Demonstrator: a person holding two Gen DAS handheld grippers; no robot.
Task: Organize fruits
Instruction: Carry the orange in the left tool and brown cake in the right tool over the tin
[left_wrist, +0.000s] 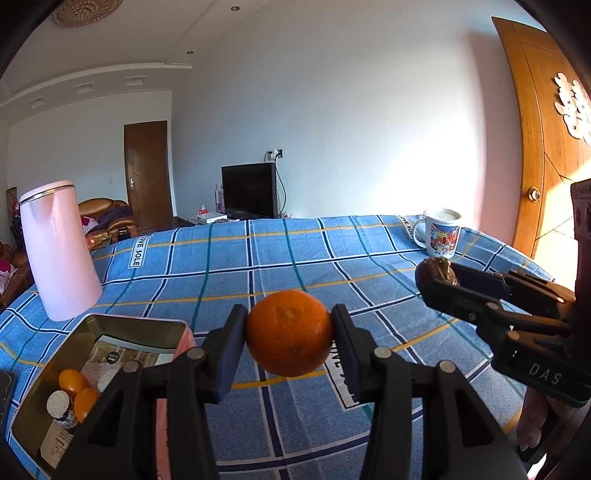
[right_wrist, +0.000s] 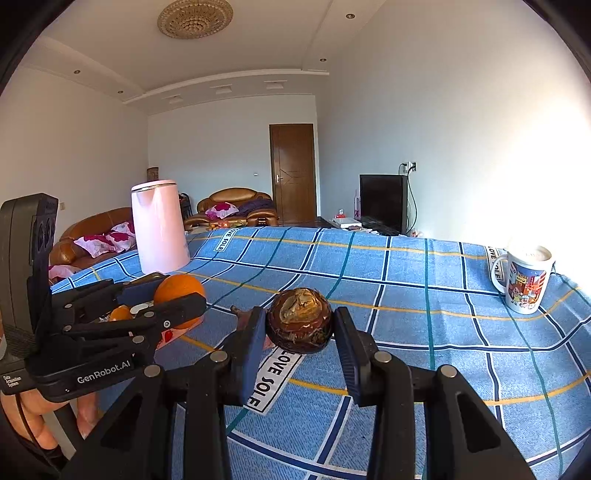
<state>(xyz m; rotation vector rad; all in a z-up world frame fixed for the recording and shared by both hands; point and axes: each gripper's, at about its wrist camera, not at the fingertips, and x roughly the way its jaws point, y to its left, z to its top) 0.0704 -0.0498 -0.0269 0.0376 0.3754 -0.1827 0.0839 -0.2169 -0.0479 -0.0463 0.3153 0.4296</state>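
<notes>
Both black two-finger grippers are clamped on fruit above the blue checked tablecloth (left_wrist: 295, 266): my left gripper (left_wrist: 290, 332) pinches a round orange (left_wrist: 290, 332), my right gripper (right_wrist: 299, 321) a dark brown, rough-skinned round fruit (right_wrist: 299, 321). Below-left of my left gripper lies the open rectangular metal tin (left_wrist: 122, 328), nearer that hand, already holding small oranges (left_wrist: 74, 380).

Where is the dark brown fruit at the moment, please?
The dark brown fruit is clamped in the right gripper, held above the blue checked cloth; the mug stands farther back to its right.
</notes>
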